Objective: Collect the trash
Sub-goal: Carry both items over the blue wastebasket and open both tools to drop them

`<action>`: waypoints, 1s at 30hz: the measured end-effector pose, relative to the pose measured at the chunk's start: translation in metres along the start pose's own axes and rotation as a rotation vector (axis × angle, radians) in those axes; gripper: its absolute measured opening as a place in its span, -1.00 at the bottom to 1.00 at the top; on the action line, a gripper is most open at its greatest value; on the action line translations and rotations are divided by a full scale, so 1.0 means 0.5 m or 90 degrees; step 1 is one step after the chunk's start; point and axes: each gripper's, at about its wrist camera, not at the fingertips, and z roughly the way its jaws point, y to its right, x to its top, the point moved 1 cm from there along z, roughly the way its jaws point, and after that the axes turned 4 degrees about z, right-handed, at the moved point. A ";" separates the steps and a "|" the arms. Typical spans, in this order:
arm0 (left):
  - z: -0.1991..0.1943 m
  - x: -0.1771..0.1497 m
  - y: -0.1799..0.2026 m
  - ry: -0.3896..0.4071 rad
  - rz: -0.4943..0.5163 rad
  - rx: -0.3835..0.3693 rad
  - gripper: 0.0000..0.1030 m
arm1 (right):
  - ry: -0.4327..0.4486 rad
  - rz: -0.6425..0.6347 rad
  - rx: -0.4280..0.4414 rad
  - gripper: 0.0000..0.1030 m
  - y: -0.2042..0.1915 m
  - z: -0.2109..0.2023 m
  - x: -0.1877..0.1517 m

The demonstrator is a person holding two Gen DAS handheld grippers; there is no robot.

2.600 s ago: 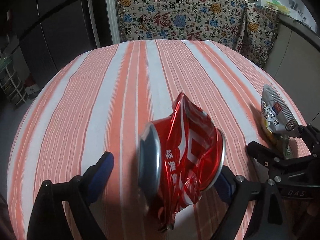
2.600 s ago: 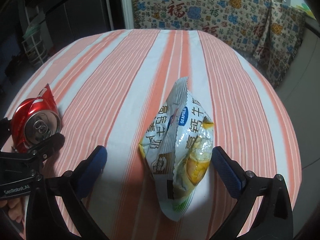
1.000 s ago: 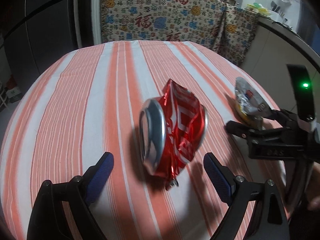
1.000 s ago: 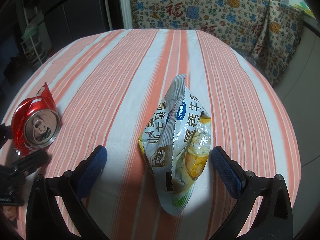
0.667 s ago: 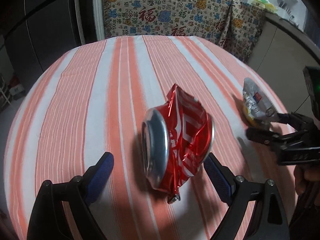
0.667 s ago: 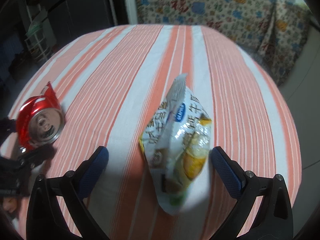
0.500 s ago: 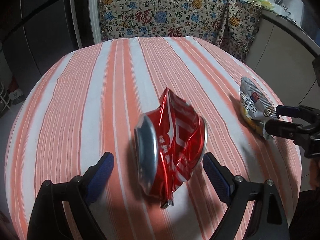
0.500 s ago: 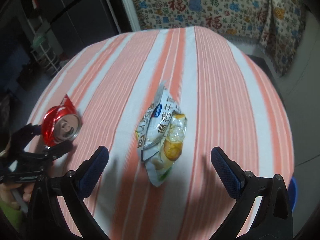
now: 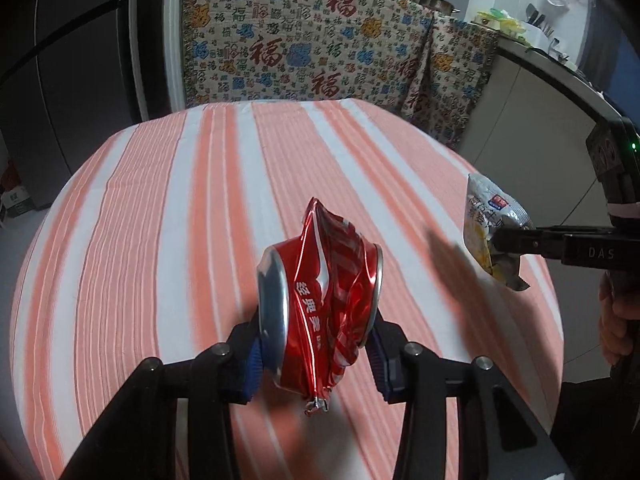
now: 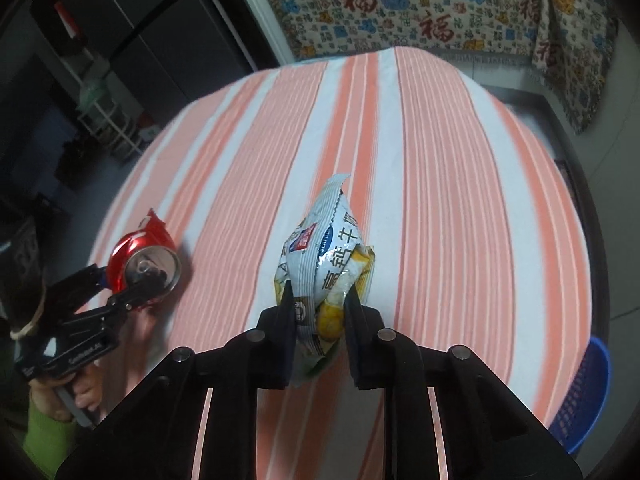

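Observation:
My left gripper (image 9: 318, 350) is shut on a crushed red soda can (image 9: 320, 300) and holds it above the striped round table (image 9: 180, 240). My right gripper (image 10: 320, 300) is shut on a silver and yellow snack bag (image 10: 326, 256), also lifted off the table. In the left wrist view the snack bag (image 9: 490, 228) hangs from the right gripper (image 9: 496, 242) at the right. In the right wrist view the can (image 10: 140, 258) sits in the left gripper (image 10: 120, 284) at the left.
A blue mesh basket (image 10: 584, 392) stands on the floor past the table's right edge. A patterned cloth (image 9: 312, 48) hangs behind the table. A dark fridge (image 9: 72, 60) and a wire rack (image 10: 108, 124) stand to the left. A counter (image 9: 540, 80) runs along the right.
Both grippers have closed: the left on the red can, the right on the snack bag. Both items have been lifted off the table.

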 end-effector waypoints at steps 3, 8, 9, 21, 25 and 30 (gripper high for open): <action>-0.023 0.013 0.053 0.007 0.009 -0.034 -0.15 | 0.022 0.017 0.014 -0.61 0.025 -0.043 -0.018; -0.042 0.044 0.212 0.013 0.068 -0.115 -0.15 | 0.075 0.065 0.001 -0.61 0.129 -0.174 -0.063; -0.040 0.053 0.257 0.012 0.082 -0.136 -0.15 | 0.085 0.076 -0.012 -0.61 0.160 -0.207 -0.080; 0.140 0.087 0.778 -0.108 0.209 -0.313 -0.14 | 0.070 0.274 -0.169 -0.61 0.554 -0.351 -0.279; 0.235 0.079 0.875 -0.156 0.236 -0.316 -0.13 | 0.068 0.345 -0.159 -0.61 0.644 -0.339 -0.318; 0.333 0.063 0.948 -0.184 0.272 -0.316 -0.08 | 0.071 0.403 -0.141 -0.60 0.718 -0.323 -0.345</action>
